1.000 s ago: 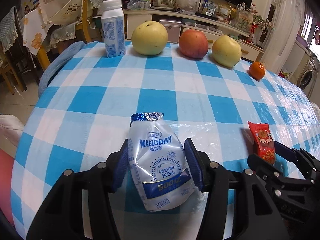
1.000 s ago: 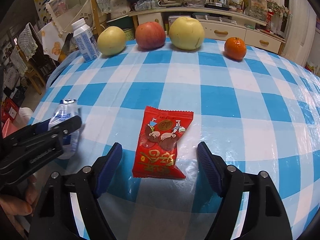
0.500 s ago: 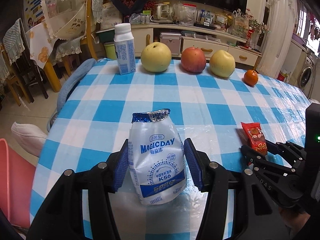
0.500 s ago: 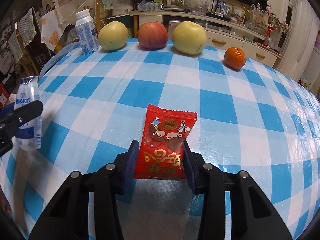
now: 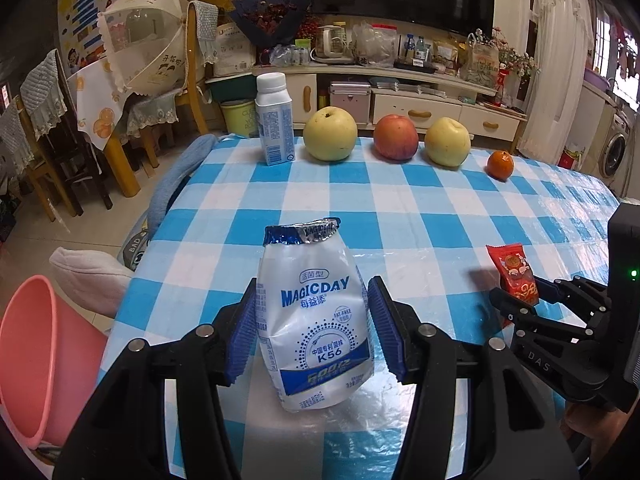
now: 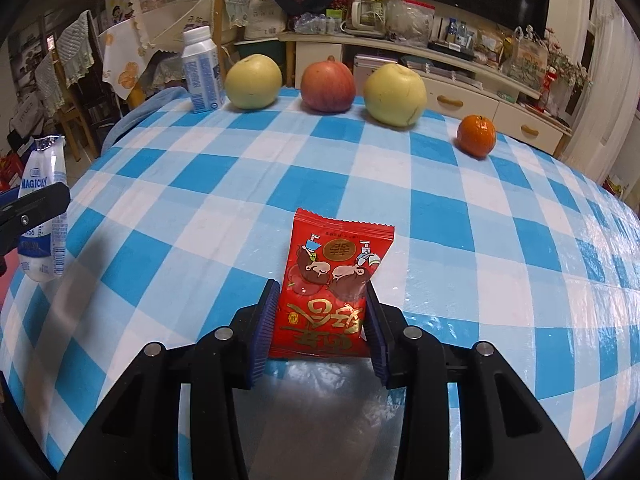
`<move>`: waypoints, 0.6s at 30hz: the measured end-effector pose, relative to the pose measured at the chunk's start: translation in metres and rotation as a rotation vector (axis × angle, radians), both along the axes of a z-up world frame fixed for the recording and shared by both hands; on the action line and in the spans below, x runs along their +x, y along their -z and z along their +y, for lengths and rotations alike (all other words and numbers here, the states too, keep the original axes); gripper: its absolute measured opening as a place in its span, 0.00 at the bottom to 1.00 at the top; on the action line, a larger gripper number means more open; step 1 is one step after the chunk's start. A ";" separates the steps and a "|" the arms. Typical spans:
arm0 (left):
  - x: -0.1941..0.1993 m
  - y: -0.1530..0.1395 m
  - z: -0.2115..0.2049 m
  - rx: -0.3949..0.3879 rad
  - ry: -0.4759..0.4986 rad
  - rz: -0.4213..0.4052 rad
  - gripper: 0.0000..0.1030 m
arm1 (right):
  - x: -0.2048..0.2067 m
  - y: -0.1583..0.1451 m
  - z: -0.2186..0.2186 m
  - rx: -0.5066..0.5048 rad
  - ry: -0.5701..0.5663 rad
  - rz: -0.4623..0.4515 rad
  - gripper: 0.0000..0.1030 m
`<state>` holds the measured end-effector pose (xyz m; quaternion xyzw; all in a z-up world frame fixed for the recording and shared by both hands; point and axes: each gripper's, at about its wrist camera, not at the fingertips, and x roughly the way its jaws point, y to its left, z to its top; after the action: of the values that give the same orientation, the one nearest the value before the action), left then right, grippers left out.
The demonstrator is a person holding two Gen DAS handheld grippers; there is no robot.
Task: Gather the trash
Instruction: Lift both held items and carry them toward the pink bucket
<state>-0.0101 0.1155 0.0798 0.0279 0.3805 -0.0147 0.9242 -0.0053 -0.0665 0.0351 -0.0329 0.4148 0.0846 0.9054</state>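
My left gripper (image 5: pixel 312 330) is shut on a white and blue MAGICDAY pouch (image 5: pixel 316 320) and holds it up above the near left part of the checked table (image 5: pixel 400 208). The pouch also shows in the right wrist view (image 6: pixel 44 216), at the far left. My right gripper (image 6: pixel 320 320) is shut on a red snack packet (image 6: pixel 332 284) and holds it lifted off the cloth. The packet shows in the left wrist view (image 5: pixel 516 274), held by the right gripper (image 5: pixel 524 300).
Along the table's far edge stand a white milk bottle (image 5: pixel 274 120), a yellow pear (image 5: pixel 330 134), a red apple (image 5: pixel 396 137), another pear (image 5: pixel 447 142) and a small orange (image 5: pixel 500 165). A pink bucket (image 5: pixel 28 356) stands on the floor left of the table. Chairs stand beyond.
My right gripper closed on the red packet and lifted it. My left gripper raised the pouch higher off the table, and both views drew back and up.
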 end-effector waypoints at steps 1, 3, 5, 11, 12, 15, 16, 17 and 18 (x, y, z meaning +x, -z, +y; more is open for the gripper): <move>-0.002 0.000 0.002 0.002 -0.002 -0.002 0.53 | -0.002 -0.001 0.001 0.001 -0.006 -0.003 0.41; -0.006 0.001 0.004 0.005 -0.005 -0.006 0.53 | -0.007 -0.005 0.005 0.005 -0.021 -0.013 0.41; -0.010 0.002 0.008 0.006 -0.010 -0.007 0.53 | -0.011 -0.008 0.009 0.005 -0.035 -0.022 0.41; -0.019 0.005 0.015 0.007 -0.021 -0.016 0.53 | -0.023 -0.017 0.018 0.014 -0.074 -0.045 0.41; -0.020 0.006 0.016 0.008 -0.022 -0.018 0.53 | -0.025 -0.019 0.019 0.015 -0.079 -0.049 0.41; -0.023 0.010 0.019 0.011 -0.024 -0.022 0.53 | -0.030 -0.022 0.023 0.024 -0.096 -0.056 0.41; -0.023 0.011 0.020 0.009 -0.024 -0.023 0.53 | -0.032 -0.023 0.024 0.026 -0.102 -0.058 0.41; -0.023 0.013 0.022 0.005 -0.023 -0.022 0.53 | -0.034 -0.024 0.027 0.026 -0.109 -0.059 0.41; -0.023 0.015 0.023 0.004 -0.023 -0.021 0.53 | -0.035 -0.023 0.029 0.023 -0.114 -0.059 0.41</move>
<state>-0.0333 0.1380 0.0652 0.0253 0.3713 -0.0031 0.9282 -0.0403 -0.0378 0.0585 -0.0488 0.3842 0.1399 0.9113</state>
